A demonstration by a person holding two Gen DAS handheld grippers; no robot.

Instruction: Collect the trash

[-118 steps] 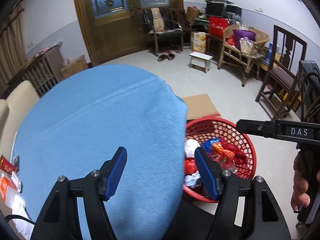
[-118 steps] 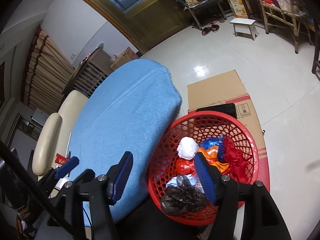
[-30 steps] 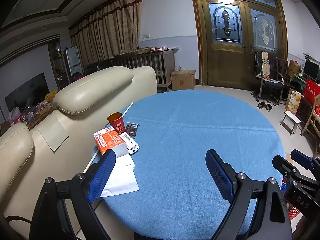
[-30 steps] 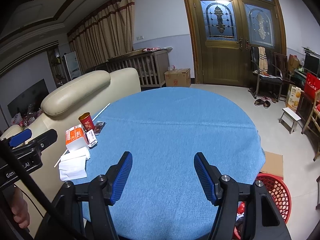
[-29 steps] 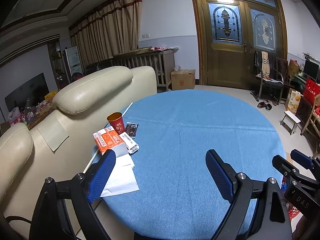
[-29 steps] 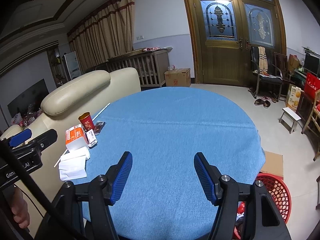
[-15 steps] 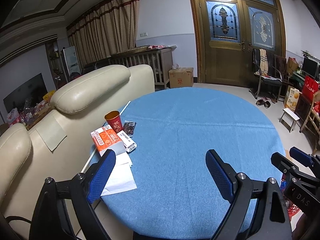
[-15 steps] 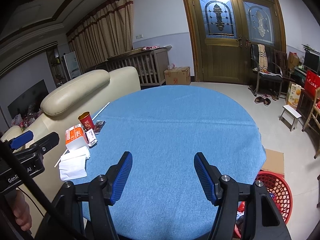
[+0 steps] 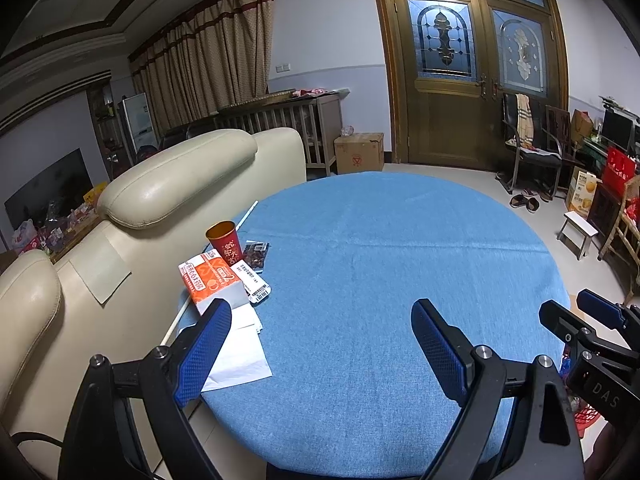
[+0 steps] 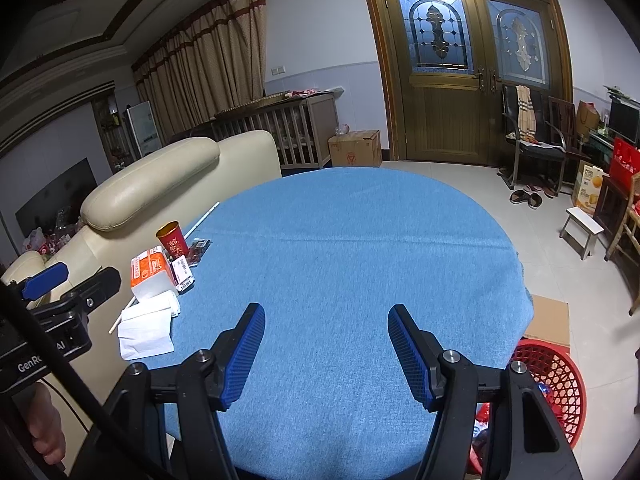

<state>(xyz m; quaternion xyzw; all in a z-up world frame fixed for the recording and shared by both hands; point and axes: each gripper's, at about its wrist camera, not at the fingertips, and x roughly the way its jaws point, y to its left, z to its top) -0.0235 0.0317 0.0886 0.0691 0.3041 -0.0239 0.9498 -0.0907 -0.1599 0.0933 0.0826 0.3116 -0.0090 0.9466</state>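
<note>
Both tongs are hanging open and empty over the near bench edge: left tongs, right tongs. Trash is sitting clustered at the bench's left edge: red cup, orange carton, white papers. Red basket on the floor at right is already holding some trash. Judging partway done; cluster remaining.

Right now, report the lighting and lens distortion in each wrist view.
Left wrist view: dim, bluish indoor light; fisheye bends the door frame, corners vignette black; open left tongs sharp. Right wrist view: same dim cast, curved curtains, dark corners; open right tongs and red basket in focus.
</note>
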